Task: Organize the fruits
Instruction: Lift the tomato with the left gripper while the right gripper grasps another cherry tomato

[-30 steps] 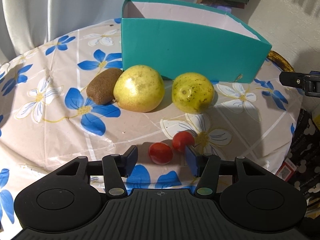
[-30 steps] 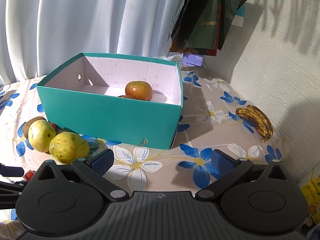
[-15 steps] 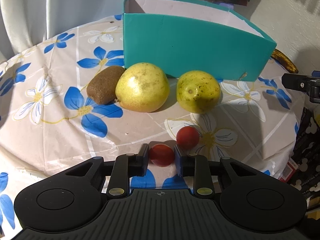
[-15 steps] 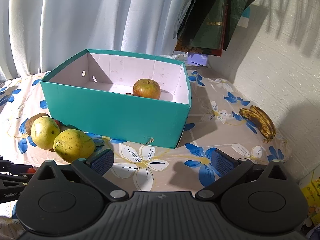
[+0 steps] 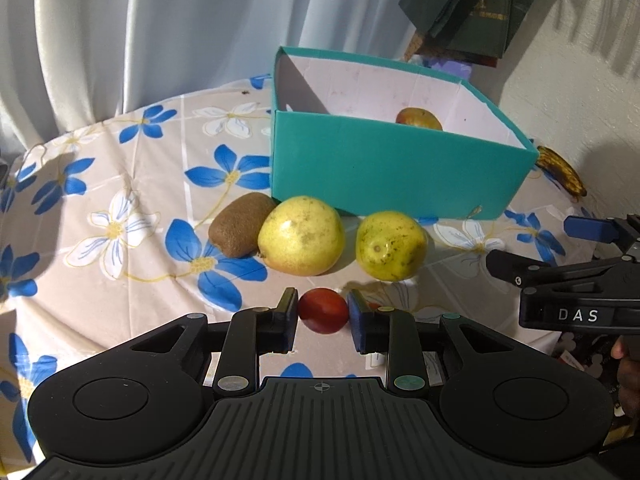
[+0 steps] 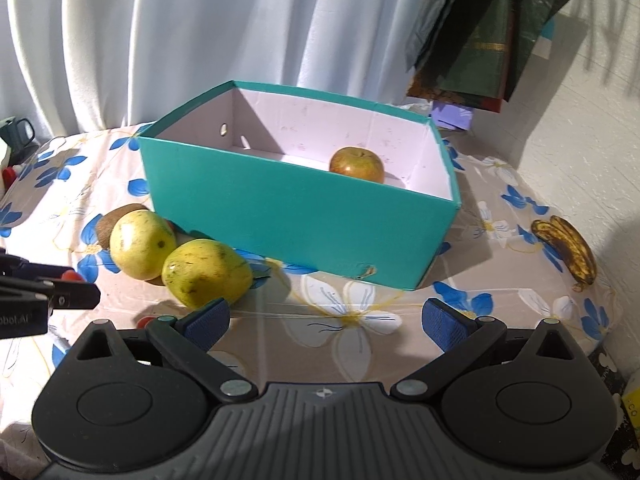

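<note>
My left gripper (image 5: 322, 316) is shut on a small red tomato (image 5: 323, 310) and holds it above the table. A second tomato (image 5: 374, 306) is mostly hidden behind its right finger; it also shows in the right wrist view (image 6: 144, 322). Two yellow-green fruits (image 5: 301, 235) (image 5: 391, 245) and a brown kiwi (image 5: 240, 224) lie in front of the teal box (image 5: 392, 176). An apple (image 6: 356, 164) sits inside the box. My right gripper (image 6: 326, 322) is open and empty, to the right of the fruits.
Dark bananas (image 6: 568, 248) lie at the table's right edge near the wall. The floral tablecloth (image 5: 120, 184) drops off at the front and left. A curtain hangs behind; dark bags hang at the upper right. A mug (image 6: 18, 132) stands far left.
My left gripper closed on the near tomato and lifted it off the table, so the view rose. The right gripper stayed open and shifted slightly.
</note>
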`<action>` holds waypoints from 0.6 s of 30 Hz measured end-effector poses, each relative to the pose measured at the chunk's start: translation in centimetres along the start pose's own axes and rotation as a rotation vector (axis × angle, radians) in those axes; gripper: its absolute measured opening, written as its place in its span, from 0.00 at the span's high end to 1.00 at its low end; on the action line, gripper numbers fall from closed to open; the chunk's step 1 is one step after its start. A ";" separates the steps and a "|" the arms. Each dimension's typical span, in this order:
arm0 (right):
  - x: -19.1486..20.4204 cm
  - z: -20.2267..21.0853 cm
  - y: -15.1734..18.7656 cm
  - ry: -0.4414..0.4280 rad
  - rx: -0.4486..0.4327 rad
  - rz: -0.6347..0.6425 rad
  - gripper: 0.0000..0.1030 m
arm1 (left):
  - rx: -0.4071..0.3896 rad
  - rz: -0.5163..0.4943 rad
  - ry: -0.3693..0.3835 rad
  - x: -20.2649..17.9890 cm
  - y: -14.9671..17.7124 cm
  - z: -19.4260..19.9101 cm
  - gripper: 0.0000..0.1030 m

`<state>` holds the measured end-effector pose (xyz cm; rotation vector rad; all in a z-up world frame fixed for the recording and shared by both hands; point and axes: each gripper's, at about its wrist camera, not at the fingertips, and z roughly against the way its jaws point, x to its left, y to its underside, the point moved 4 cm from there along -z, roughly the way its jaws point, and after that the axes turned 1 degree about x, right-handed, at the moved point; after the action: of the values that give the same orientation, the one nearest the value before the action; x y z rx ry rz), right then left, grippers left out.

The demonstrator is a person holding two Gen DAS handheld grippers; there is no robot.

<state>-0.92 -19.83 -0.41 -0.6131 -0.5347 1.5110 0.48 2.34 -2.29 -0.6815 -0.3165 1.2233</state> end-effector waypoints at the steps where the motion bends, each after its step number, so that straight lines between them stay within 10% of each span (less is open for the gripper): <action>1: 0.3 -0.1 0.0 -0.006 0.000 0.006 0.00 | 0.002 0.002 -0.002 0.1 0.0 0.0 0.71; 10: 2.8 -0.8 0.1 -0.109 0.021 0.053 0.07 | -0.011 0.034 -0.005 1.0 -0.3 0.9 0.71; 18: 6.4 -1.9 0.9 -0.230 0.069 0.158 0.34 | -0.029 0.051 -0.022 2.0 -0.5 2.1 0.71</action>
<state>-0.30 -13.52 -2.81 -0.4386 -0.6181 1.7551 0.33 4.74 -0.60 -0.7052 -0.3375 1.2771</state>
